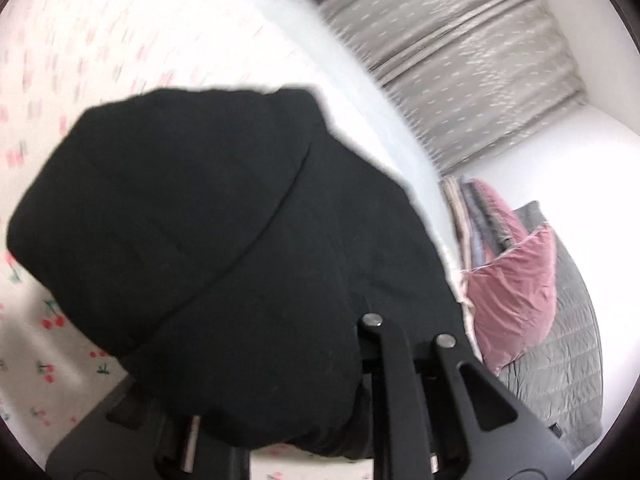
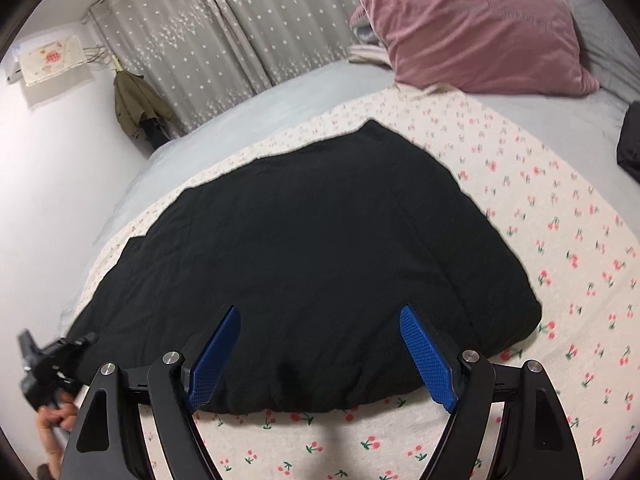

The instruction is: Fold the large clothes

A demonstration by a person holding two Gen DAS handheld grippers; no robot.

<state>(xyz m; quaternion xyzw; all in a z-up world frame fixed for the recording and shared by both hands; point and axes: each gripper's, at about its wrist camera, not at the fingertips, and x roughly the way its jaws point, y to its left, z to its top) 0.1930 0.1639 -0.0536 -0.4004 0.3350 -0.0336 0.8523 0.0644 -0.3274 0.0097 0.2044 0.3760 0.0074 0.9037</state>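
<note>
We are working on a bed (image 2: 248,116) whose cherry-print sheet (image 2: 540,208) is giving us a flat folding surface. The black garment (image 2: 312,240) is lying spread across that sheet, ready for a fold. A pink pillow (image 2: 472,24) is sitting at the far edge, clear of it. Our right gripper (image 2: 320,354) is hovering over the near hem, jaws spread wide. Our left gripper (image 2: 76,342) is pinching the garment's left corner, fabric draping over its jaws.

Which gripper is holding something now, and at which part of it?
The left gripper is shut on the black garment, gripping its left end. The right gripper is open above the garment's near edge and holds nothing.
</note>
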